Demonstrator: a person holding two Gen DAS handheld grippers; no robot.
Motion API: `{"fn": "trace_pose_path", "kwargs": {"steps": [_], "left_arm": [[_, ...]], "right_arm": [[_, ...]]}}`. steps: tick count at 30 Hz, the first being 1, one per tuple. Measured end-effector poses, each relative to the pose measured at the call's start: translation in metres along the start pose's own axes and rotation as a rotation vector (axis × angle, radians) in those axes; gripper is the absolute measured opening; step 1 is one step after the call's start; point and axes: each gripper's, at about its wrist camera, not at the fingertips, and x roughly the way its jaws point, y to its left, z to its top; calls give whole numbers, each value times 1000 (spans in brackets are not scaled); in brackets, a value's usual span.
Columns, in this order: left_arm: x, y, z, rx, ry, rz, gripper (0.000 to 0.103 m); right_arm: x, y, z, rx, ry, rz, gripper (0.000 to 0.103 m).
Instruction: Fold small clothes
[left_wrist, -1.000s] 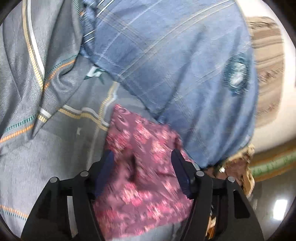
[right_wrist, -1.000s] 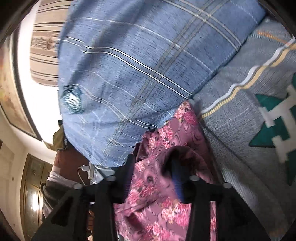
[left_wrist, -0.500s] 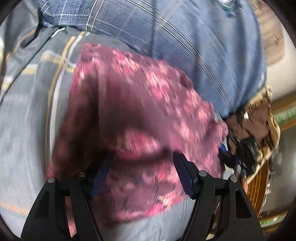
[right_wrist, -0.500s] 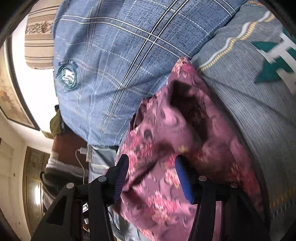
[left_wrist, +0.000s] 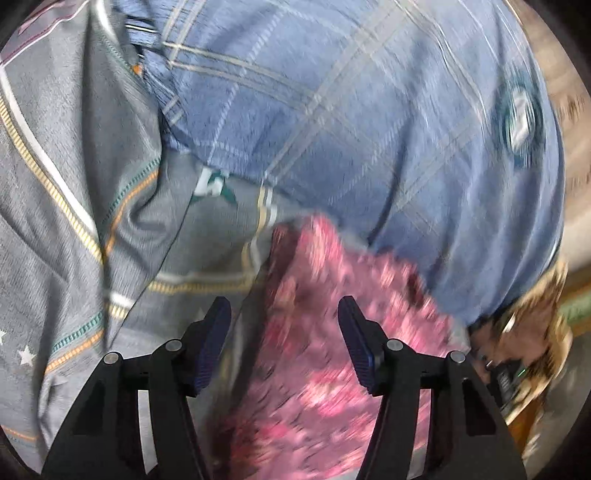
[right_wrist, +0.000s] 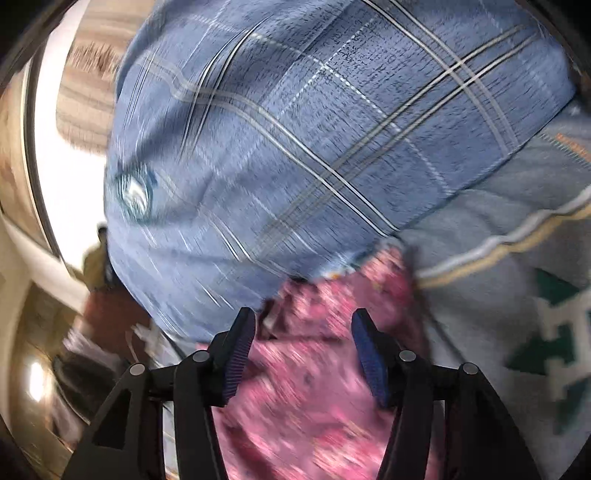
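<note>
The pink floral garment fills the lower middle of both wrist views, lying rumpled on the grey patterned bedspread with its upper edge tucked against the blue plaid pillow. It looks thin, light and limp, probably a printed woven cloth that will sag and bunch once lifted (blur hides its seams and hems). A pinch at a corner or along a hem, one side per gripper, seems the best hold.

The left gripper has been narrowing its jaws a little; they stand fairly wide, with cloth between them but the pads not pressing. The right gripper has just been opening and also straddles the fabric without clamping.

The bedspread is soft and creased, with striped bands and green motifs.
</note>
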Motion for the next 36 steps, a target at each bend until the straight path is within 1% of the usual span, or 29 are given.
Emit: {"fn": "trace_pose_path", "kwargs": {"steps": [2,3,4,6,8,9,10,11,12,13,14,15,16,17,18,19,20,21,22,23,25,26,28,30,33,34,35,36], "left_arm": [[13,-3,-10,46,38,13,60],[18,-2,-9,50,54,16,60],[26,-2,-9,42,72,16,60],[39,2,-11,1,102,-18,60],[49,6,-14,-36,126,-59,60],[54,3,-14,-37,129,-63,60],[55,0,-16,-29,130,-55,60],[58,-3,-17,-18,129,-35,60],[59,-5,-17,-13,131,-21,60],[61,-6,-16,-15,133,-18,60],[62,-7,-16,-23,133,-26,60],[62,-7,-15,-32,129,-32,60],[62,-7,-14,-37,124,-31,60],[61,-6,-14,-41,119,-27,60],[60,-5,-13,-44,116,-27,60],[57,-2,-12,-45,113,-30,60],[55,0,-11,-43,110,-33,60],[54,2,-10,-36,105,-37,60],[52,3,-9,-27,101,-39,60],[48,6,-4,-23,99,-39,60],[49,8,3,-31,103,-52,61],[51,8,5,-40,110,-68,63],[57,6,7,-52,121,-88,64],[65,1,7,-51,130,-89,64],[73,-8,5,-43,138,-98,64],[75,-10,4,-34,129,-90,64],[75,-15,4,-14,115,-73,58],[74,-19,3,9,96,-53,46]], "right_arm": [[-6,-2,-12,-53,15,-51,63],[-6,-4,-17,-73,28,-80,64],[-5,-5,-18,-81,33,-103,64],[1,-4,-22,-119,52,-137,64],[8,3,-25,-158,74,-143,64],[10,8,-28,-182,78,-137,64],[14,15,-31,-229,87,-141,61],[22,24,-31,-284,119,-175,54],[29,29,-28,-298,148,-180,25],[36,33,-17,-274,171,-159,10],[36,34,-8,-241,144,-137,10],[34,33,9,-178,92,-89,11],[34,34,19,-143,55,-78,15],[32,32,30,-112,18,-84,15],[31,30,38,-95,-9,-98,18],[28,28,43,-97,-21,-127,26],[25,25,44,-99,-23,-148,31],[23,23,41,-101,-18,-145,42],[18,19,35,-109,-4,-120,49],[16,16,30,-116,0,-117,51],[13,7,17,-129,15,-132,60],[14,2,13,-130,20,-149,61],[22,-3,12,-124,35,-185,61],[31,-6,11,-113,48,-187,61],[52,2,12,-175,61,-230,61],[60,6,11,-213,80,-265,54],[67,11,11,-249,88,-284,44],[74,17,9,-301,116,-329,16]]}}
